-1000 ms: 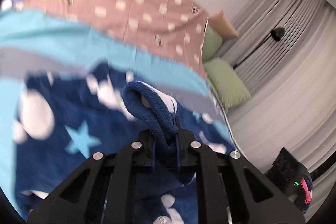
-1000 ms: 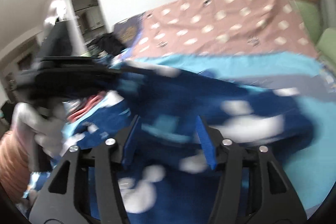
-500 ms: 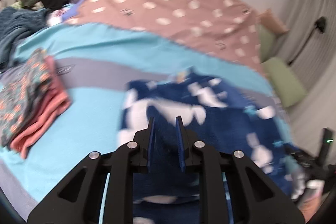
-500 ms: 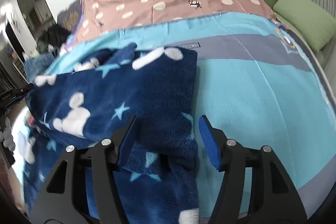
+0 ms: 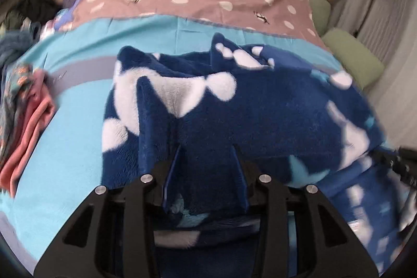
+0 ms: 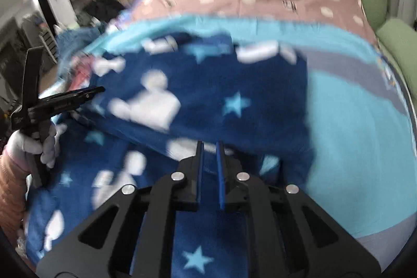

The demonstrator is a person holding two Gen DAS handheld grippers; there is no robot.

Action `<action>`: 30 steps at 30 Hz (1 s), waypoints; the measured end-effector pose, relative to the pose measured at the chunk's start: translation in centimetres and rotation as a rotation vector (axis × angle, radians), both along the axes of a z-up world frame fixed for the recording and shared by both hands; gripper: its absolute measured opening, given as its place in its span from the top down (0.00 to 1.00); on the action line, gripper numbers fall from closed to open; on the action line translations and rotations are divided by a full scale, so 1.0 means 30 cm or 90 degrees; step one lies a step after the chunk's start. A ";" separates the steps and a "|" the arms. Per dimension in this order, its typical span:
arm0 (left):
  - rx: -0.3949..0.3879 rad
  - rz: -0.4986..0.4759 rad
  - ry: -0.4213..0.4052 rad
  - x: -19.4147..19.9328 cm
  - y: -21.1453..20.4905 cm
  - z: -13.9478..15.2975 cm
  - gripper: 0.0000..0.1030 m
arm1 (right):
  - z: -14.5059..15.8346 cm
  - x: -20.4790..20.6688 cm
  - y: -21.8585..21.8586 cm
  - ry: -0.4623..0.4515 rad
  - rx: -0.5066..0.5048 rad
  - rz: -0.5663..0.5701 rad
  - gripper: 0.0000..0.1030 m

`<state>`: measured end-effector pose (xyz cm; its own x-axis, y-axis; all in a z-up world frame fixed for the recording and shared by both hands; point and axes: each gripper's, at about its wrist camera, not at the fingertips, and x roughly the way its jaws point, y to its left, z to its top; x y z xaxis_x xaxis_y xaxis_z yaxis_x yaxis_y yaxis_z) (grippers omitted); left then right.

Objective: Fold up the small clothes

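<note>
Fleece [image 5: 273,119] lies folded over itself on the bed [image 5: 78,127], the left gripper [image 5: 206,173] just opening off it, the right gripper [image 6: 208,163] snapped nearly closed, apparently on an edge; tugging could undo the fold.

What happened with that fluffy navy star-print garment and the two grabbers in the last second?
The left gripper, clamped on a raised fold a second ago, has just been opening; the navy fleece garment now lies lowered on the bed, fabric loose between its fingers. The right gripper, open before, has just closed at the garment's near fold. The folded pile stayed put.
</note>
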<state>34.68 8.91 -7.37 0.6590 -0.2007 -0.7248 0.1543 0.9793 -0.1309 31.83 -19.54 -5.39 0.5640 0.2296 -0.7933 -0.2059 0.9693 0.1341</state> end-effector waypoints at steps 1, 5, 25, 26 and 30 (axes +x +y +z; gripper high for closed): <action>0.007 0.003 -0.002 -0.002 -0.005 0.010 0.61 | -0.035 0.019 -0.034 -0.011 0.003 -0.031 1.00; 0.057 0.004 -0.014 -0.017 -0.033 0.008 0.61 | -0.016 0.006 -0.176 -0.033 0.079 -0.160 1.00; 0.069 -0.026 0.007 -0.035 -0.051 0.014 0.55 | 0.094 -0.002 -0.092 -0.058 0.035 -0.090 0.71; 0.074 -0.031 -0.012 -0.042 -0.057 -0.007 0.55 | 0.011 0.031 -0.076 -0.019 0.002 -0.097 0.72; 0.091 -0.028 -0.015 -0.046 -0.065 -0.001 0.54 | -0.015 0.030 -0.050 -0.056 -0.030 -0.088 0.72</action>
